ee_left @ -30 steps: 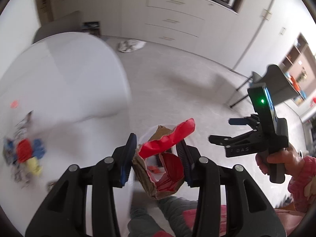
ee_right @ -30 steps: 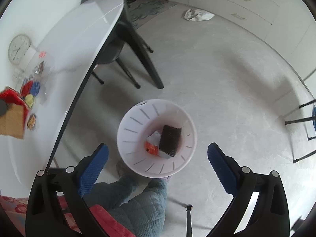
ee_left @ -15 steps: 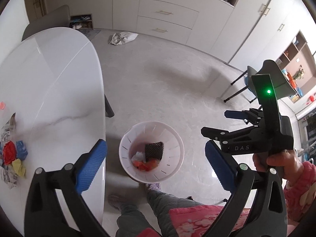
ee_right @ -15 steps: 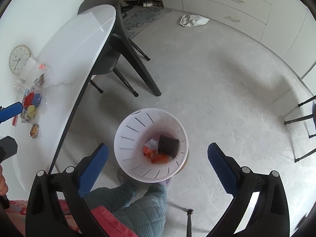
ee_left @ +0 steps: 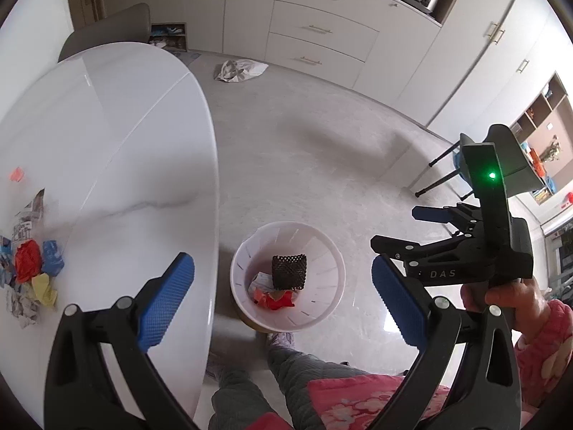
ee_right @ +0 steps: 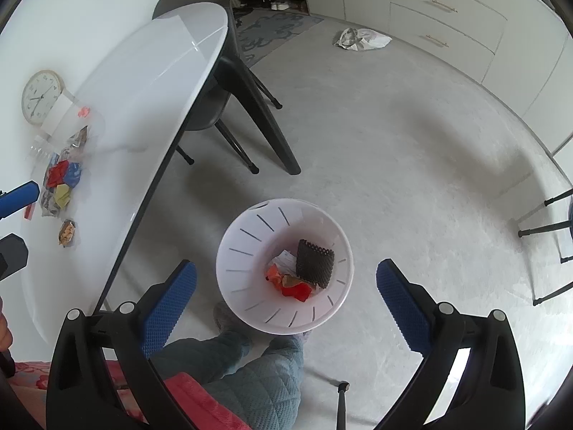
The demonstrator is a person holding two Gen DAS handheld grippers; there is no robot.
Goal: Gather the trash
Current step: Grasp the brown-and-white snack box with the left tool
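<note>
Both grippers spread, holding nothing: left gripper point(ee_left: 283, 294), right gripper point(ee_right: 286, 295), over the bin point(ee_right: 232, 251).
Wrappers point(ee_left: 34, 268) by the bench point(ee_left: 125, 143) left edge look light and crumply; pinch a raised fold.

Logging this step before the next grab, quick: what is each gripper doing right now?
Left gripper: open, holding nothing, above the white bin.
Right gripper: open, holding nothing, also above the bin.

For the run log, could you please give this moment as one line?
left gripper: open, empty | right gripper: open, empty | bin: holds wrappers | table: trash pile remains
</note>
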